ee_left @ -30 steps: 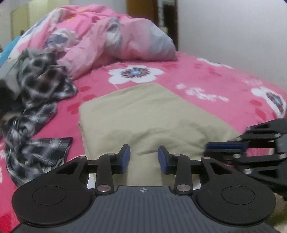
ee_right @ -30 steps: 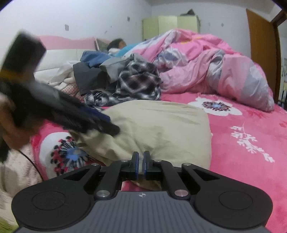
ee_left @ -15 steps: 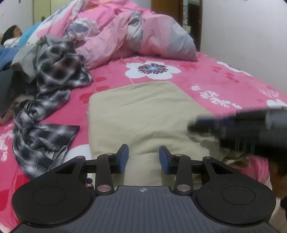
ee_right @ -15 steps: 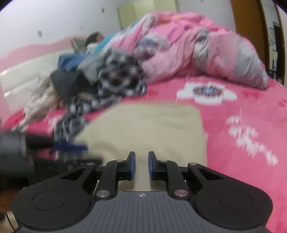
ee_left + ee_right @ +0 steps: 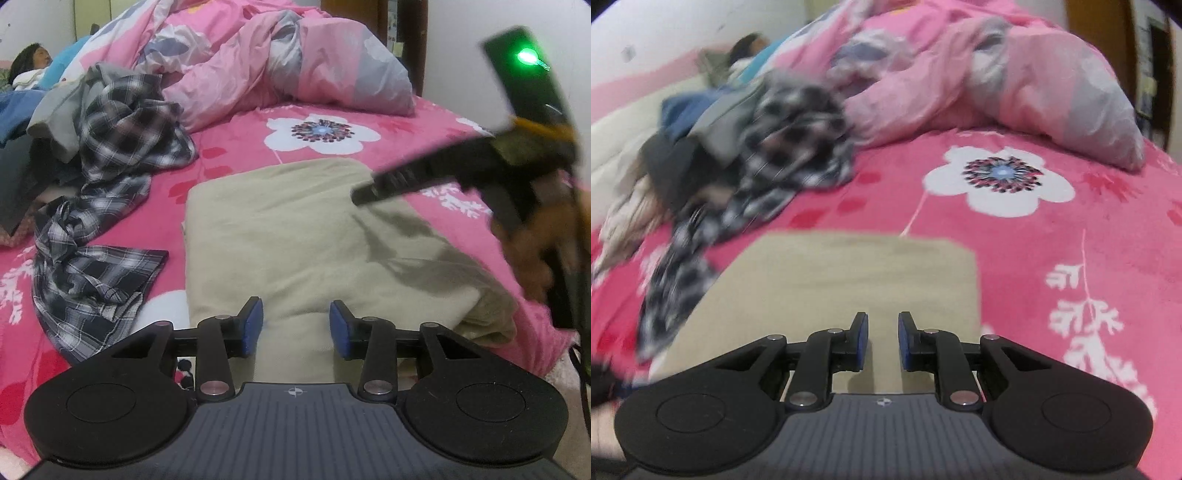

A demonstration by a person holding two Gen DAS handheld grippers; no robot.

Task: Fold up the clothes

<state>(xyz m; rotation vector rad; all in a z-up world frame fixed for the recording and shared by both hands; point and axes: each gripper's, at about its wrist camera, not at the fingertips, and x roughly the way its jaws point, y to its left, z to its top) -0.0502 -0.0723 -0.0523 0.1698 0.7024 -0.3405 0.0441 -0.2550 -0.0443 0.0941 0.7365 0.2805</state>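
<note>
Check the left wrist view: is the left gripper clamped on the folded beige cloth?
No, the left gripper is open, its blue pads apart above the folded beige cloth with nothing between them.

The left tongs (image 5: 296, 325) are level and low at the near edge of the scene, jaws spread wide with the blue pads (image 5: 254, 324) facing each other and nothing between them. The right tongs (image 5: 882, 341) have their jaws parted by a narrower gap, also gripping nothing. From the left wrist view the right tongs (image 5: 364, 194) reach in from the right side, blurred, pointing left, with a hand (image 5: 535, 254) wrapped around the grip and a green light on the unit above.
</note>
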